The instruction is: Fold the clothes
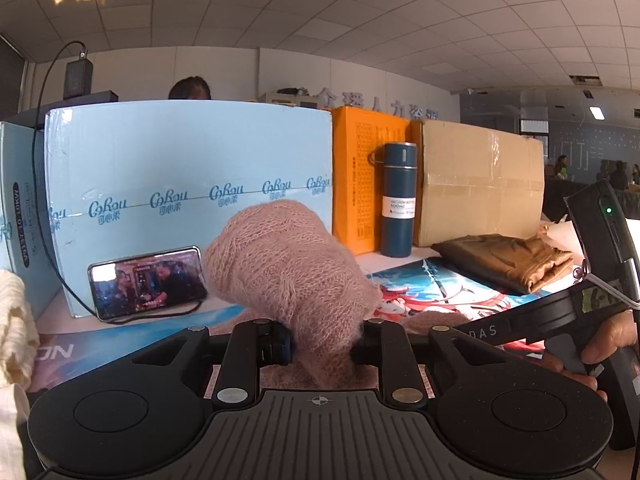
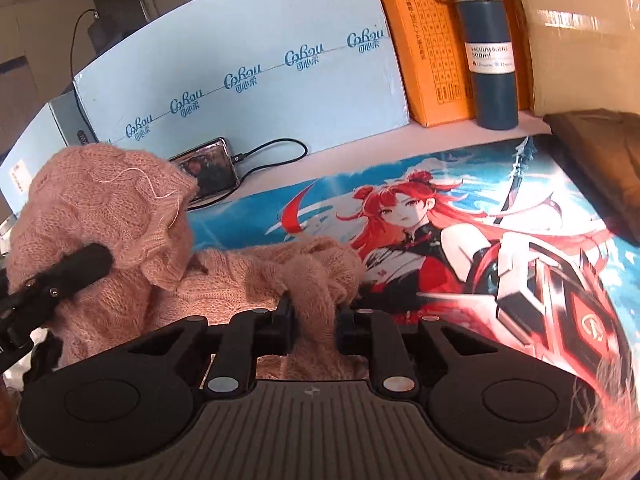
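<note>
while tilted down, both claws (image 1: 320, 346) (image 2: 314, 326) pinch sweater (image 2: 120, 220).

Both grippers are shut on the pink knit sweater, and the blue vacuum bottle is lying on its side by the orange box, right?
Not quite: the vacuum bottle stands upright beside the orange box, as the left wrist view shows. Both the left gripper and right gripper do grip the pink knit sweater.

A fuzzy pink knitted sweater (image 2: 120, 240) is clamped between the closed jaws of the right gripper (image 2: 314, 320), and a lifted bunch of it at the left is pinched by the black fingers of the left gripper (image 2: 86, 268). The rest is draped on an anime-printed desk mat (image 2: 460, 208). A phone (image 2: 210, 170) with a charging cable (image 2: 276, 152) is propped against a light blue box (image 2: 240, 40). An orange box (image 2: 432, 40), a dark blue vacuum bottle (image 2: 490, 52) and a folded brown garment (image 2: 604, 160) are seen further right.
</note>
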The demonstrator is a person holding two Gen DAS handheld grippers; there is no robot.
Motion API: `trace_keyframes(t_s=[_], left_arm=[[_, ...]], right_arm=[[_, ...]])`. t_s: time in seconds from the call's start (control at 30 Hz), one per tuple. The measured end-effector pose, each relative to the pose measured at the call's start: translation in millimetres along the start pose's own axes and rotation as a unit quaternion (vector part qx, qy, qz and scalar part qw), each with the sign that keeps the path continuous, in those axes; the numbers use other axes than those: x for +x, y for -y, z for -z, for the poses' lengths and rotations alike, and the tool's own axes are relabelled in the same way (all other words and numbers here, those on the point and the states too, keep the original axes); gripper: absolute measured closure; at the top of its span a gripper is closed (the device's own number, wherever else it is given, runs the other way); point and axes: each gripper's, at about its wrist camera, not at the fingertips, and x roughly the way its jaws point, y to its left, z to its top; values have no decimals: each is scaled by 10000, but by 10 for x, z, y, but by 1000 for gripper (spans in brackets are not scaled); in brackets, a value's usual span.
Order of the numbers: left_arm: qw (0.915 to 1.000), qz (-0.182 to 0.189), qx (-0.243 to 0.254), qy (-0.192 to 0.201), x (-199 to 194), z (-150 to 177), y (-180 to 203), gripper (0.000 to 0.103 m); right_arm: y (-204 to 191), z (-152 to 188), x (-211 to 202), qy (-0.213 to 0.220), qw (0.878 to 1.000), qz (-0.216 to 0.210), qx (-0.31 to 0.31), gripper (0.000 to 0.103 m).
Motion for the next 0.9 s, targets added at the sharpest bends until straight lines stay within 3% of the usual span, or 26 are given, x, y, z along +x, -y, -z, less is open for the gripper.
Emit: trace_keyframes(t_s=[0.1, 0.23, 0.3, 0.43, 0.5, 0.57, 0.6, 0.63, 0.67, 0.73, 0.77, 0.8, 0.9], left_arm=[[9995, -220, 35, 239, 24, -118, -47, 83], [9976, -635, -157, 241, 80, -185, -260, 83], [9961, -730, -488, -125, 185, -155, -460, 83], [9857, -793, -672, -1324, 527, 16, -683, 76], [9789, -1013, -703, -1629, 634, 114, -731, 66], [9733, -1342, -711, -1719, 688, 170, -771, 44], [9720, -1478, -718, -1681, 685, 173, -783, 40], [9706, -1608, -725, -1635, 677, 174, -793, 29], [9705, -1747, -721, -1500, 647, 164, -789, 22], [9737, -1838, -659, -1169, 593, 124, -766, 18], [9757, -1816, -555, -1093, 598, 105, -730, 15], [9784, -1728, -397, -1067, 631, 92, -681, 14], [9838, -1302, 134, -1227, 780, 93, -523, 12]], right_arm=[[-31, -238, -28, 823, 9936, 620, -470, 89], [134, -515, -59, 1374, 9825, 1170, -458, 89], [302, -624, -44, 1305, 9820, 1336, -281, 89], [655, -724, 87, 984, 9832, 1533, 136, 89], [818, -703, 172, 884, 9830, 1556, 404, 89], [945, -633, 254, 863, 9826, 1498, 679, 88], [993, -595, 301, 826, 9821, 1493, 799, 87], [1031, -571, 338, 783, 9814, 1505, 895, 86], [1067, -546, 367, 755, 9805, 1511, 1001, 83], [1127, -513, 373, 813, 9776, 1483, 1254, 77], [1143, -501, 362, 865, 9761, 1462, 1355, 66], [1152, -490, 351, 918, 9750, 1431, 1433, 51], [1146, -478, 378, 871, 9768, 1339, 1424, 34]])
